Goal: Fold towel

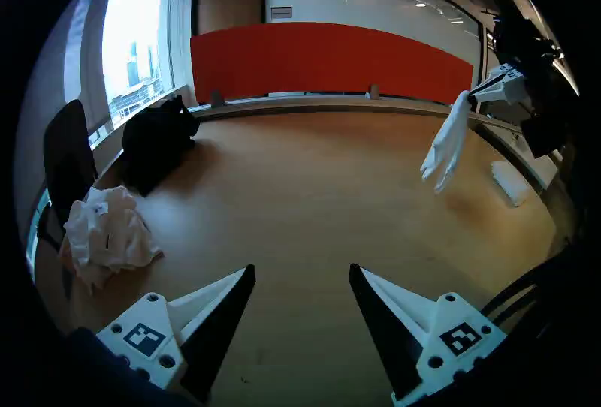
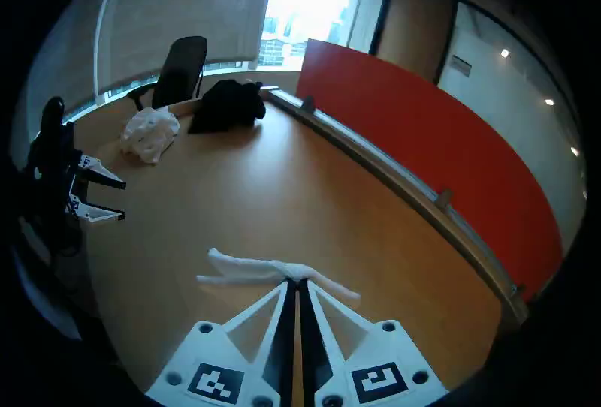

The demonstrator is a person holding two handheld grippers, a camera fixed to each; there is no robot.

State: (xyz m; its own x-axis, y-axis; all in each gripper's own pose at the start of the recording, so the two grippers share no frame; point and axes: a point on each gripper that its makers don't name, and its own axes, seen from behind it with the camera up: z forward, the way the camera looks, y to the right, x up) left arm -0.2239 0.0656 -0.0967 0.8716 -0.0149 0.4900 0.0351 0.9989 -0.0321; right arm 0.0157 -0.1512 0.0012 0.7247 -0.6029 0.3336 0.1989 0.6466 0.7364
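Observation:
A white towel (image 1: 446,148) hangs in the air above the wooden table (image 1: 315,182), pinched at its top by my right gripper (image 1: 472,97), seen far right in the left gripper view. In the right gripper view the towel (image 2: 255,268) stretches out from the tips of my right gripper (image 2: 298,282), whose fingers are shut on it. My left gripper (image 1: 302,275) stands open over the table with nothing between its fingers; it also appears at the far left of the right gripper view (image 2: 120,198), open.
A heap of crumpled white towels (image 1: 109,234) lies at the table's left, beside a black bag (image 1: 154,144). A folded white towel (image 1: 511,182) rests near the right edge. A black chair (image 2: 176,69) stands by the window. A red divider (image 1: 330,58) runs along the far edge.

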